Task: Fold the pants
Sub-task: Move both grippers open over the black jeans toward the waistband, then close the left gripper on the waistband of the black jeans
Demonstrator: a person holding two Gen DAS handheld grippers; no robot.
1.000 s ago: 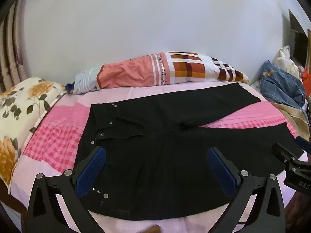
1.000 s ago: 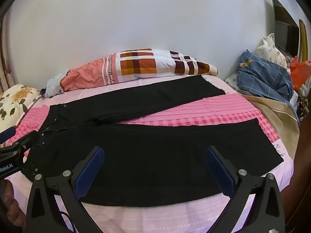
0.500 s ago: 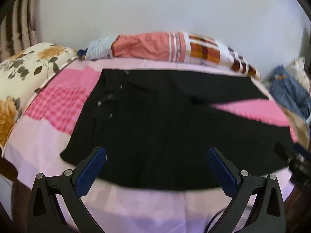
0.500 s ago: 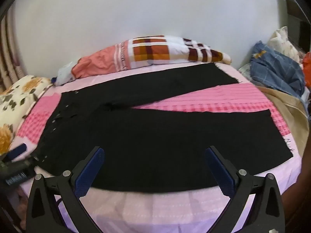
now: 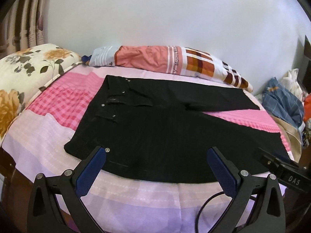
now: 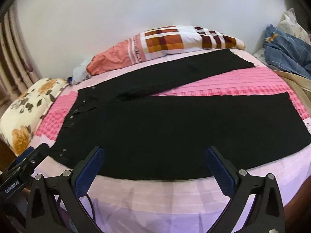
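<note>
Pants lie flat; both hand-held grippers hover open-jawed.

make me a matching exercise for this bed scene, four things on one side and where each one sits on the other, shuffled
Things:
1. black pants
2. floral pillow
3. plaid pillow
4. blue checked cloth

Places:
A. against the back wall, beyond the pants
B. spread flat on the pink bedspread, legs apart
C. at the waistband end of the bed
D. heaped past the leg ends

Pairs: 1-B, 2-C, 3-A, 4-D
</note>
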